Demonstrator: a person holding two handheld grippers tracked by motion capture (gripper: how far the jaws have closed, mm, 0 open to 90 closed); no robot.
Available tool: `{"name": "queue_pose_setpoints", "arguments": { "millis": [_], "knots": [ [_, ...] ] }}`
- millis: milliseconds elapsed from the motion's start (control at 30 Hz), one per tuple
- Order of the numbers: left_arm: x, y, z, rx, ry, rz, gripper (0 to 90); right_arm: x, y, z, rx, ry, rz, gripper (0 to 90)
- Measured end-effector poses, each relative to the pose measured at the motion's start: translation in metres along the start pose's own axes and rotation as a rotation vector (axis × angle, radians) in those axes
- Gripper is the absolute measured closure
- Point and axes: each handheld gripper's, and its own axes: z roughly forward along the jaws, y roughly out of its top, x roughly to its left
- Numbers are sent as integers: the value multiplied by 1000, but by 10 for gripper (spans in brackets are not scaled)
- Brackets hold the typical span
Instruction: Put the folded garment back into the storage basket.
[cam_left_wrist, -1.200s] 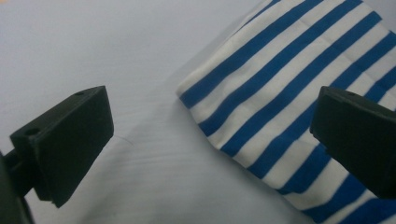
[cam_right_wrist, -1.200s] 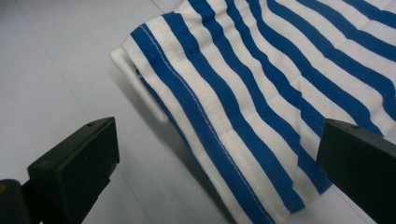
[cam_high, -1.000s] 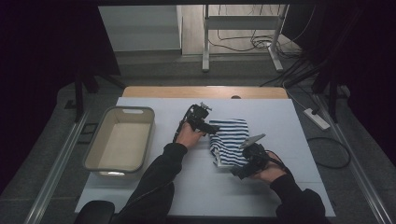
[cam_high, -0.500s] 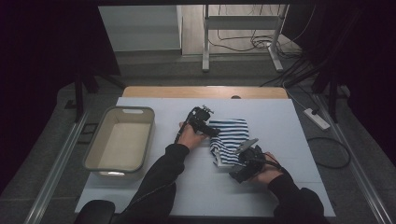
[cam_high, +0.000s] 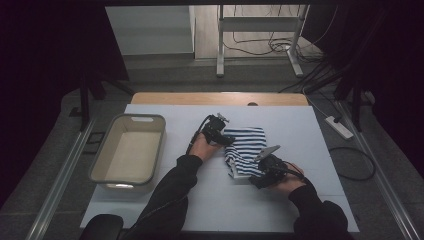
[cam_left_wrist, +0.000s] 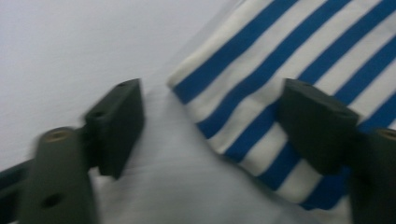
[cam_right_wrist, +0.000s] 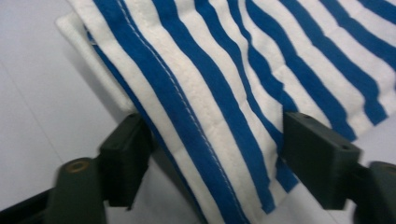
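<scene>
Striped cloth (cam_high: 246, 150) lies folded mid-surface, right of the tub (cam_high: 129, 152). Left hand-held gripper (cam_high: 220, 134) at its left edge and right hand-held gripper (cam_high: 265, 170) at its near edge both gape, released; next move probably pinching those edges to fold

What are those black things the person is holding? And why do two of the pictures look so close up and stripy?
Those black things are grippers, hand tools with two jaws that pinch like tongs. The person holds one in each hand. The big picture comes from a camera up high, looking down on the table. There you can see the left gripper and the right gripper at a folded cloth with blue and white stripes. A pale tub sits at the left with nothing in it.

The two close pictures come from little cameras riding on the grippers, so you look along the jaws. Both grippers are open: the left gripper has the cloth's corner between its jaws, and the right gripper has the cloth's edge between its jaws. Nothing is pinched yet.
</scene>
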Motion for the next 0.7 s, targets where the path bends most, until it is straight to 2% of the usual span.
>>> {"name": "queue_pose_setpoints", "arguments": {
  "millis": [67,100,200,233,267,300,333,467,700],
  "knots": [
    [-1,0,0,-10,-14,0,397,-3,0,-1,-1,-8,7,395],
    [-1,-1,0,-12,-18,-2,442,-6,1,-3,0,-19,9,479],
    [-2,-1,-1,-21,-44,-5,529,-9,0,-4,-9,-30,9,604],
    [-2,-1,-1,-21,-44,-5,576,-9,0,-4,-9,-30,9,604],
    [-2,-1,-1,-23,-56,-6,576,-10,0,-4,-9,-39,16,666],
    [-3,0,0,-26,-69,-10,671,-12,1,-5,-13,-51,20,744],
    [-3,0,0,-26,-78,-12,671,-12,1,-5,-13,-51,20,744],
    [-3,0,0,-29,-93,-34,762,-11,3,-6,-7,-51,26,794],
    [-3,-1,0,-48,-94,-40,806,-12,3,-6,-14,-39,19,808]
  ]
}}
